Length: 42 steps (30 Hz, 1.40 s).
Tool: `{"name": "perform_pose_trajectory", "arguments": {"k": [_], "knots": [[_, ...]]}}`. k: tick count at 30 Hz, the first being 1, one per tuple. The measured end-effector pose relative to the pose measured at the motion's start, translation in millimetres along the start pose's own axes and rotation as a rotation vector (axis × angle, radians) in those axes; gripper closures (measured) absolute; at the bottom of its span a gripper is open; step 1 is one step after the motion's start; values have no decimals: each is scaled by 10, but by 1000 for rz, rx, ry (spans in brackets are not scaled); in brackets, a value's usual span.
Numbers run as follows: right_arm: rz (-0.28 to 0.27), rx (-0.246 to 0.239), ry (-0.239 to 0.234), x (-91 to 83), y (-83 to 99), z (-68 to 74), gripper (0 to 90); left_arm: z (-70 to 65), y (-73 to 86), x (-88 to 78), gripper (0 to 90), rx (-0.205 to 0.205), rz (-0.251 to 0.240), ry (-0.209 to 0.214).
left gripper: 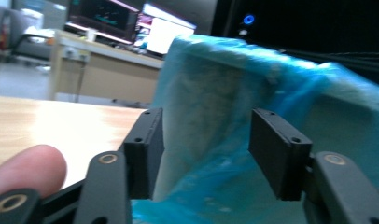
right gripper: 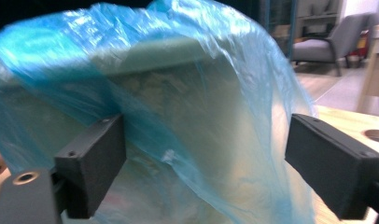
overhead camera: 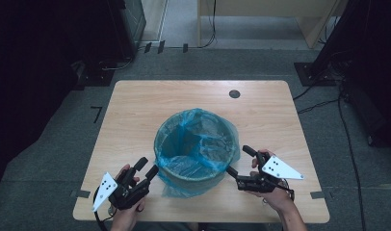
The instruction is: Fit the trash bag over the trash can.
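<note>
Both grippers, left [overhead camera: 146, 169] and right [overhead camera: 241, 160], stand open beside the blue-bagged bin [overhead camera: 196, 144].

No readable text, label, brand or number shows in any view

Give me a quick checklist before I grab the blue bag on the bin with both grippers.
1. Left gripper jaws apart: ok.
2. Right gripper jaws apart: ok, wide.
3. Blue bag film between the left jaws: cannot tell; it may lie just beyond them.
4. Bag film between the right jaws: cannot tell, same doubt.
5. Bag folded evenly over the bin rim: not ok; it bunches up at the far side.
6. Bin upright on the table: ok.
</note>
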State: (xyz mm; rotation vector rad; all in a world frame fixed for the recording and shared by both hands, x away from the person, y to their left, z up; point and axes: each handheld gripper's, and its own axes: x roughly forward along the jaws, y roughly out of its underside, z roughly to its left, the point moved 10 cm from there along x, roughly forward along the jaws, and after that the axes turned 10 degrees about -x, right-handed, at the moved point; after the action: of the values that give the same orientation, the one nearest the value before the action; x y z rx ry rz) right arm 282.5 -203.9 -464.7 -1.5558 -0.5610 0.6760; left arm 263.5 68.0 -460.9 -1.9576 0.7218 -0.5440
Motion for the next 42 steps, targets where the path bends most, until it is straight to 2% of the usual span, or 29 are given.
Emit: {"name": "perform_pose_trajectory", "arguments": {"k": [2,4,7,8,10,13,15,17,18,19,22,24,25,26,28,31,32,35,36,37,38,39,40,41,42], "knots": [[-4,17,-61,28,6,43,199,-77,22,24,370,4,14,54],[-18,27,-138,29,-14,126,269,-130,49,51,343,11,30,85],[-11,25,-210,28,-10,224,494,-172,101,115,350,15,66,118],[-7,21,-224,28,-5,249,570,-191,106,126,402,11,64,141],[7,5,-237,32,6,290,731,-202,97,130,572,-11,59,164],[15,-6,-226,37,5,306,900,-181,83,123,779,-16,56,156],[-39,14,-170,16,-74,267,900,-164,73,119,865,-29,49,145],[-93,61,-103,-14,-139,223,900,-150,93,119,895,-60,35,132],[-105,79,-40,-22,-140,197,900,-149,115,123,900,-63,35,122],[-101,76,-3,-23,-123,192,900,-143,155,132,900,-60,39,101],[-40,32,149,-13,39,178,900,-107,299,158,900,-45,69,28],[14,31,193,6,177,181,900,-74,387,172,900,-43,102,-7],[51,32,204,22,248,185,900,-51,448,176,900,-28,125,-27],[113,28,200,55,371,202,900,-28,498,177,900,-23,151,-44],[216,35,207,99,572,195,900,28,582,183,899,-32,204,-83],[303,49,229,133,728,171,900,97,722,198,897,-61,294,-129],[340,45,237,147,767,173,900,120,754,200,897,-60,311,-148],[400,26,245,159,843,185,900,171,809,202,869,-70,339,-181],[406,25,243,156,858,187,900,183,786,189,817,-77,316,-181],[383,35,236,146,837,195,856,186,759,179,731,-83,298,-177],[352,42,217,135,800,208,745,184,702,159,626,-89,265,-166],[303,47,183,115,729,236,630,165,601,126,542,-91,208,-138],[247,36,159,73,635,258,505,147,522,95,473,-80,175,-117],[209,18,151,31,562,265,395,138,466,71,414,-62,154,-112],[189,7,150,-5,518,264,338,125,397,36,356,-35,128,-105]]}}
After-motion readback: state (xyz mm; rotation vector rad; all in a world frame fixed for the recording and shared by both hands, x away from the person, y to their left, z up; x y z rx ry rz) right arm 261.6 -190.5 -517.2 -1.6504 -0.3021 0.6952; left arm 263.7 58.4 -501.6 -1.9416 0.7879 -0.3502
